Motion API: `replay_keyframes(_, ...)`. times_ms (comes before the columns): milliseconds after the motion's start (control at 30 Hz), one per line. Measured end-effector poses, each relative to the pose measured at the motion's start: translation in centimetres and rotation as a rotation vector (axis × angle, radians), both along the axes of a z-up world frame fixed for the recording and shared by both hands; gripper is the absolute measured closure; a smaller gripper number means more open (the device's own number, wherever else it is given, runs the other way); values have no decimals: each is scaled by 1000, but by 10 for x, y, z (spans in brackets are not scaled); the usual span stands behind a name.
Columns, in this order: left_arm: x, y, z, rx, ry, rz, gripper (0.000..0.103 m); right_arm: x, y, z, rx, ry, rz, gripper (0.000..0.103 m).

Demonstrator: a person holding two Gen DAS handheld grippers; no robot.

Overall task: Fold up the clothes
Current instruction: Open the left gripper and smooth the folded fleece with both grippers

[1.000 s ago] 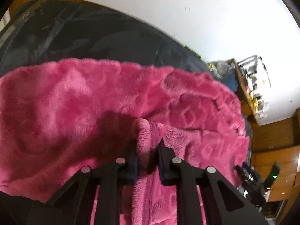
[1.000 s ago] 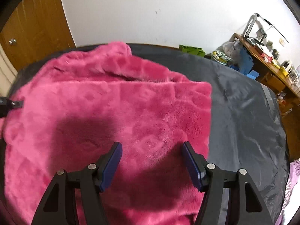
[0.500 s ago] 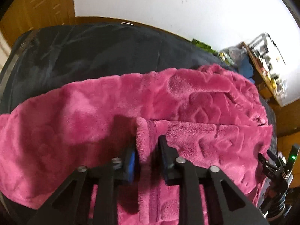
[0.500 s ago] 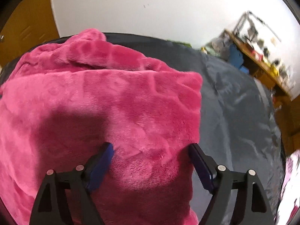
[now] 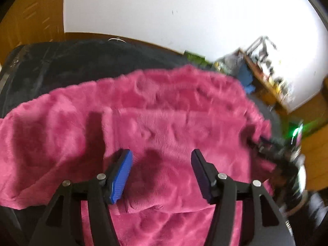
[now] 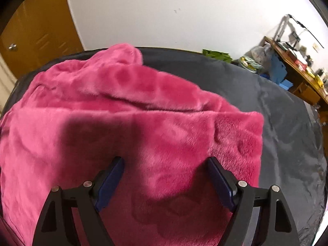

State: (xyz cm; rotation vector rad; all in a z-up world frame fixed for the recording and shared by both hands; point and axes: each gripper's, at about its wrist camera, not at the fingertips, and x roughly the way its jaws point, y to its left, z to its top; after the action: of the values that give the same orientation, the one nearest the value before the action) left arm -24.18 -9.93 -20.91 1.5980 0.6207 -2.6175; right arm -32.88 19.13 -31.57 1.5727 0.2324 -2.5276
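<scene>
Evidently you had both claws free: your left gripper (image 5: 162,172) was opening over the fleece (image 5: 164,123), nothing pinched, and your right gripper (image 6: 166,181) stood wide above its folded flap, probably so the fold could settle on the bed (image 6: 287,123).

Counted across both wrist views: 1 pink fleece garment (image 6: 131,127) with 1 folded-over layer on top, 1 dark bed cover (image 6: 287,123) under it, 2 grippers, left (image 5: 162,164) and right (image 6: 166,172), each with 2 blue-padded fingers, 1 wooden door (image 6: 39,24), 1 cluttered desk (image 6: 297,65).
</scene>
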Motion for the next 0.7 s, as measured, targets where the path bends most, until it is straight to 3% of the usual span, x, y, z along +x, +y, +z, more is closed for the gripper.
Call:
replay_keyframes(67,-2,-2,-15,-39,-31,23,41,-1,-5,1,38,10,7,18)
replay_keyframes(167,-5,-10,-25,-64,-56,48,53,5,-4,-1,41,16,12,17)
replay_keyframes(367,-9,-8,-12,-63,-84,55,53,19,-6,18,34,-7,14,17)
replay_keyframes(433,-6,-3,-4,-51,-67,57,52,36,-6,33,-8,7,37,17)
replay_keyframes(500,-4,2,0,-47,-60,48,43,52,-9,35,-11,-6,63,17)
replay_keyframes(700,-22,17,-27,-99,-123,11,37,67,-2,4,-2,-97,53,15)
